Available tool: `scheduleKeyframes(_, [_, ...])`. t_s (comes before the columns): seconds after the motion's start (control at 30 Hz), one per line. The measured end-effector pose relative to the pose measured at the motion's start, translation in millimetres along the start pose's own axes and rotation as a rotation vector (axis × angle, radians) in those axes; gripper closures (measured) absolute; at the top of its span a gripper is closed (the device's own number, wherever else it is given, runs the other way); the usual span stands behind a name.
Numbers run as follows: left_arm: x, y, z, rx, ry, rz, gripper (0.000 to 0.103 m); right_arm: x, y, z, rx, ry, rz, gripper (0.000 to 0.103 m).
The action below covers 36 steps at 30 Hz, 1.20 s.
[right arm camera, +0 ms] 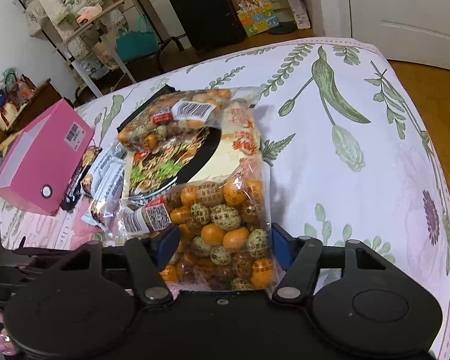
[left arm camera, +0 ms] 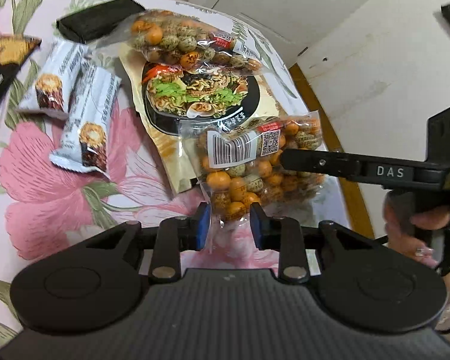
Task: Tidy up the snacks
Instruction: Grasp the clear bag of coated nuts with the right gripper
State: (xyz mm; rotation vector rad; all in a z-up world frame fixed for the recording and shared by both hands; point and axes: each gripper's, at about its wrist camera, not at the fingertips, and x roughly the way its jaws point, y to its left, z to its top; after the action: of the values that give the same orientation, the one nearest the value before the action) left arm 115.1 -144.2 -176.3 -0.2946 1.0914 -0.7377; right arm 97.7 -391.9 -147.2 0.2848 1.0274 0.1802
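A clear bag of orange and speckled coated nuts [left arm camera: 255,165] hangs over the noodle packet [left arm camera: 195,96]. My right gripper [right arm camera: 222,246] is shut on this nut bag [right arm camera: 225,234]; one of its fingers [left arm camera: 318,162] reaches in from the right in the left wrist view. My left gripper [left arm camera: 229,225] stands with its blue pads on either side of the bag's lower end, jaws slightly apart. A second nut bag [left arm camera: 189,39] lies on the far end of the noodle packet [right arm camera: 231,150]; it also shows in the right wrist view [right arm camera: 177,117].
Two white chocolate-roll bars [left arm camera: 84,129] lie left of the noodle packet on the floral tablecloth [left arm camera: 45,186]. A black packet [left arm camera: 96,21] lies behind them, a dark snack box [left arm camera: 3,69] at far left. A pink box [right arm camera: 42,156] stands at the table's left. The table edge [left arm camera: 354,198] is close on the right.
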Motion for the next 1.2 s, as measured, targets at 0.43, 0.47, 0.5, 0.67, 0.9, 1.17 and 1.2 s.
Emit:
scheduleKeyframes(0.43, [-6.2, -10.6, 4.9, 0.018, 0.106, 0.060, 0.075, -0.4, 40.1, -14.4, 0.007, 0.046, -0.126, 0.035])
scheduleKeyframes(0.47, [-12.0, -11.4, 5.0, 0.026, 0.113, 0.069, 0.075, -2.6, 47.0, -16.1, 0.015, 0.052, -0.136, 0.035])
scheduleKeyframes(0.5, [-18.0, -11.7, 3.7, 0.040, 0.118, 0.076, 0.075, -5.0, 53.7, -17.8, 0.014, 0.048, -0.141, 0.035])
scheduleKeyframes(0.67, [-54.7, -3.6, 7.0, 0.060, 0.135, 0.099, 0.075, -12.3, 75.3, -23.0, 0.067, 0.046, -0.093, 0.035])
scheduleKeyframes(0.9, [-103.5, 2.0, 6.2, 0.084, 0.133, 0.165, 0.075, -18.4, 116.8, -25.5, 0.056, 0.071, -0.047, 0.036])
scheduleKeyframes(1.17, [-166.2, 15.1, -0.7, 0.083, 0.070, 0.214, 0.074, -28.3, 161.4, -25.2, 0.028, 0.103, 0.042, 0.039])
scheduleKeyframes(1.2, [-173.9, 18.1, -1.0, 0.072, 0.061, 0.220, 0.074, -29.9, 166.5, -24.7, 0.023, 0.095, 0.055, 0.042])
